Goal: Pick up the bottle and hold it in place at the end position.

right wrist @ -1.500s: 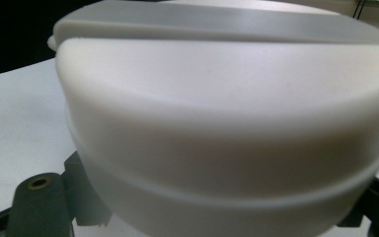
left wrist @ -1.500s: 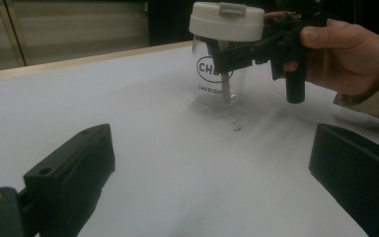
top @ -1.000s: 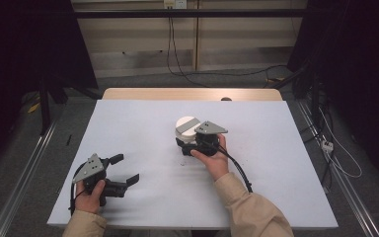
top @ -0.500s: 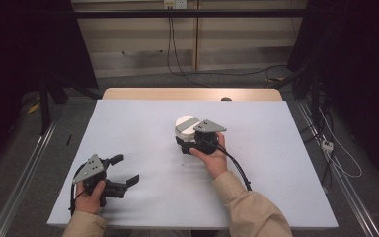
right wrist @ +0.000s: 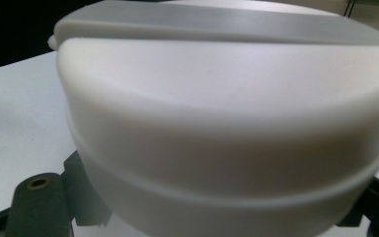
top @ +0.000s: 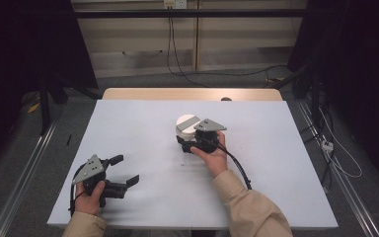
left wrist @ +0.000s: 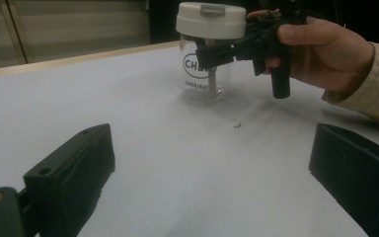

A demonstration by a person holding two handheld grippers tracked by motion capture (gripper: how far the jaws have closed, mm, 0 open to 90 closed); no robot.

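Grey floor (top: 128, 81) — pale wall panels (top: 133, 37) behind.

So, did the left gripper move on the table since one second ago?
No. In the high view the left gripper sits at the same spot near the table's front left corner, fingers apart.

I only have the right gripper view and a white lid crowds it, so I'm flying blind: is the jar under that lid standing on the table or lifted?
Observer: In the left gripper view the clear jar appears to stand upright on the white table, its base on the surface.
Operator: Where are my fingers relative to it?
Observer: The right gripper reaches the jar just under the white lid, at the glass body, not the lid.
Operator: And the other gripper?
Observer: The left gripper sits near the table's front left corner, fingers spread apart, well clear of the jar.
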